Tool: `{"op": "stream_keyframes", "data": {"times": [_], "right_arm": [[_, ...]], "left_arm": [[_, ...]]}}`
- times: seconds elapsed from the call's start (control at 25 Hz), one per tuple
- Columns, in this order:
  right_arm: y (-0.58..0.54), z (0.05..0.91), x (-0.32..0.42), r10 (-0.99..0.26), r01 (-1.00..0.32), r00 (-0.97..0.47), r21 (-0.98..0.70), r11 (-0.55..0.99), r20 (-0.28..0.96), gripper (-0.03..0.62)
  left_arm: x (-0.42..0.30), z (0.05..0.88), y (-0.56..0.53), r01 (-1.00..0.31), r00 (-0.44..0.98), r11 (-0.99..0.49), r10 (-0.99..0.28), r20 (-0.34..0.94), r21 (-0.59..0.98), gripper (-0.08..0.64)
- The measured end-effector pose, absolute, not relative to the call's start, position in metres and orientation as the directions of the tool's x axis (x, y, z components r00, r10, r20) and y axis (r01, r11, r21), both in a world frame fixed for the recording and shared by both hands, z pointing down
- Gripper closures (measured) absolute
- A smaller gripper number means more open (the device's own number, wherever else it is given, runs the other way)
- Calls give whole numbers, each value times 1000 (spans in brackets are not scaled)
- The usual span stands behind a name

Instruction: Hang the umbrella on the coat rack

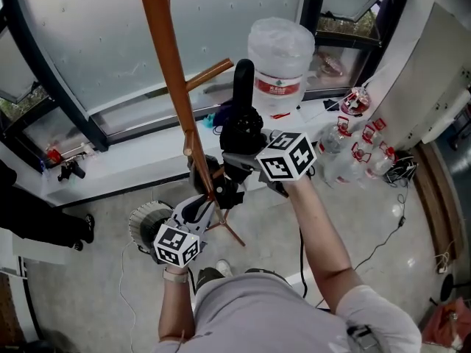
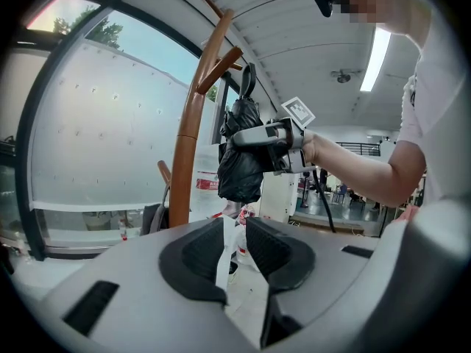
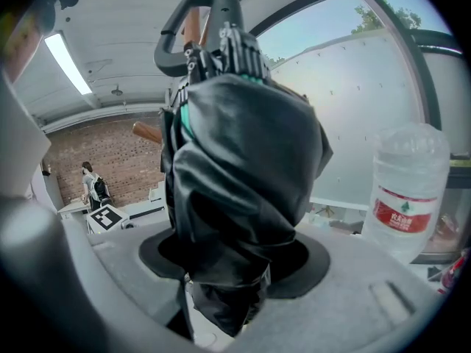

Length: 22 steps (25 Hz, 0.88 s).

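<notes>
Black umbrella (image 1: pixel 239 120) stands upright, clamped between the right gripper's (image 1: pixel 239 153) jaws. Its loop handle (image 1: pixel 243 70) is topmost, just right of the coat rack's (image 1: pixel 165 43) slanting peg (image 1: pixel 211 73). The left gripper (image 1: pixel 210 197), jaws a slit apart and empty, sits lower beside the pole.

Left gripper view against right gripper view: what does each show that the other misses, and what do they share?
Only the left gripper view: the left gripper with its jaws a narrow gap apart and nothing between them, and the right gripper seen from outside on the person's arm.
Only the right gripper view: the right jaws closed on black fabric close up, and a brick wall behind.
Both: the folded umbrella held upright, handle on top, beside the wooden coat rack.
</notes>
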State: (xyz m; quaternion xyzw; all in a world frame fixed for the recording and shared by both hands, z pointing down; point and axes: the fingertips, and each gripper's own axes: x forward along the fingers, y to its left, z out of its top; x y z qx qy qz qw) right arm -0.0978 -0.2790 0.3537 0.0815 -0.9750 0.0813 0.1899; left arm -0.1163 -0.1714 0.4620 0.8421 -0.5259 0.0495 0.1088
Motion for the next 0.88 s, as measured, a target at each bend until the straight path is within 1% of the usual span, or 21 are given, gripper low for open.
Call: {"op": "stream_keyframes", "data": {"times": [0.36,0.64,0.88], "right_arm": [[-284,335,-119,-93,-154,-928,-144,977,360,331],[-285,324,-130,-32,-100,-943,-189,977,330,331],[-280,324,-137,21,-44,-942,-185,982,334,331]], "left_arm": [[-129,462,-180,-887,462,-445,-866,190,127,482],[-132,460,-187,-882,470,-453,-863,188,126,482],[-132,465,-188,-883,468,-450,-862,195,131,482]]}}
